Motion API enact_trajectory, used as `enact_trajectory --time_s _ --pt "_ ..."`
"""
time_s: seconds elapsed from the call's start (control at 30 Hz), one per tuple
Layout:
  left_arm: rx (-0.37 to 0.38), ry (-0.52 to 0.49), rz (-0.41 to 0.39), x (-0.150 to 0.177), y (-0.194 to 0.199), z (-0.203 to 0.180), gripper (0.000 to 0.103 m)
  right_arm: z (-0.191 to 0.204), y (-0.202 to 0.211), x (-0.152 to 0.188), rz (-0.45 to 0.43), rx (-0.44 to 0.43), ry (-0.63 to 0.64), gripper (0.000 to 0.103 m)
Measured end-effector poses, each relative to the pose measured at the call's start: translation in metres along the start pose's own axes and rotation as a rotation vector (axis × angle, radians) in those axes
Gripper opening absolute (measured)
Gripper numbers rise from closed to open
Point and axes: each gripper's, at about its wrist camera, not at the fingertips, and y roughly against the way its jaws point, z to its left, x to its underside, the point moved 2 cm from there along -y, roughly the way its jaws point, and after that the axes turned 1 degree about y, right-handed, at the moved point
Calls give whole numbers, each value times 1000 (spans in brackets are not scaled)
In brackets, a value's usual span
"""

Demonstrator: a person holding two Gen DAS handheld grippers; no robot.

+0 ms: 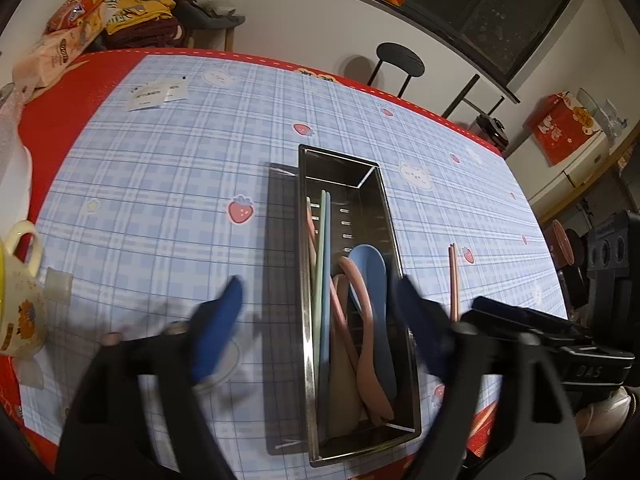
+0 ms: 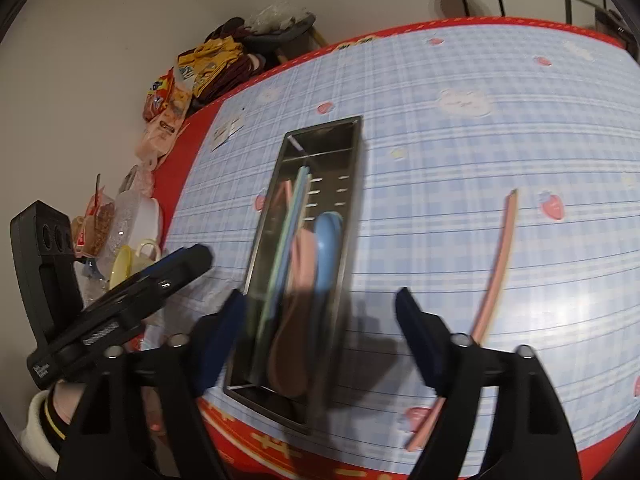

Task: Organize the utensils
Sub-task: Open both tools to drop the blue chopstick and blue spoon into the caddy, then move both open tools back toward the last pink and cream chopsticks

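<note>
A steel utensil tray [image 1: 390, 216] [image 2: 352, 184] stands on the blue plaid tablecloth. It holds a blue spoon [image 1: 370, 268] [image 2: 328, 236], a pink spoon [image 1: 360, 320] [image 2: 294, 320], a beige spoon and green and blue chopsticks [image 1: 322, 240] [image 2: 294, 204]. Pink chopsticks [image 1: 453, 280] [image 2: 500, 264] lie on the cloth right of the tray. My left gripper [image 1: 320, 316] is open and empty, its fingers either side of the tray. My right gripper [image 2: 320, 332] is open and empty above the tray's near end.
A cream mug [image 1: 18, 292] [image 2: 136, 256] and plastic containers [image 2: 132, 212] stand at the table's left edge. Snack bags [image 1: 80, 12] [image 2: 168, 100] and clothes are piled at the far left corner. Paper packets [image 1: 156, 94] lie on the cloth. A black stool [image 1: 400, 60] stands beyond the table.
</note>
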Motion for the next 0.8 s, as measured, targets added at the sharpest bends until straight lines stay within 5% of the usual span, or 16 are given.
enact_trajectory --time_s 0.13,0.8 --pt "-25 12 18 2 2 0 97 -12 13 3 -33 50 16 97" --pt "-161 33 47 36 -3 -42 97 -84 31 24 17 203 17 97"
